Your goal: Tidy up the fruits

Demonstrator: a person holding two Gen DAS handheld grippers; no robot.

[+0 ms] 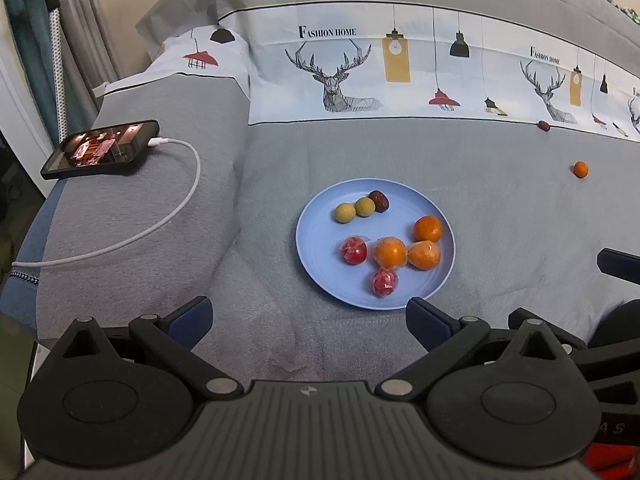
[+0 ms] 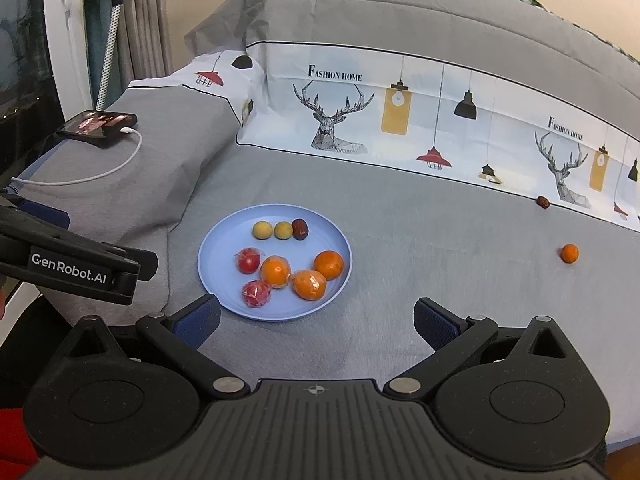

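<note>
A light blue plate (image 1: 320,216) (image 2: 224,240) lies on the grey bedspread. It holds two yellow-green fruits (image 1: 345,213), a dark red date (image 1: 379,201), three oranges (image 1: 389,252) and two wrapped red fruits (image 1: 354,251). A small orange (image 1: 580,169) (image 2: 569,253) and a second date (image 1: 543,125) (image 2: 542,201) lie loose on the bed far to the right. My left gripper (image 1: 308,320) is open and empty, just short of the plate's near rim. My right gripper (image 2: 316,322) is open and empty, near the plate's right front.
A phone (image 1: 100,149) (image 2: 98,126) with a white charging cable (image 1: 176,216) lies on a raised grey fold at the left. A printed pillow band (image 1: 400,68) runs along the back. The left gripper's body (image 2: 76,268) shows at the right view's left edge.
</note>
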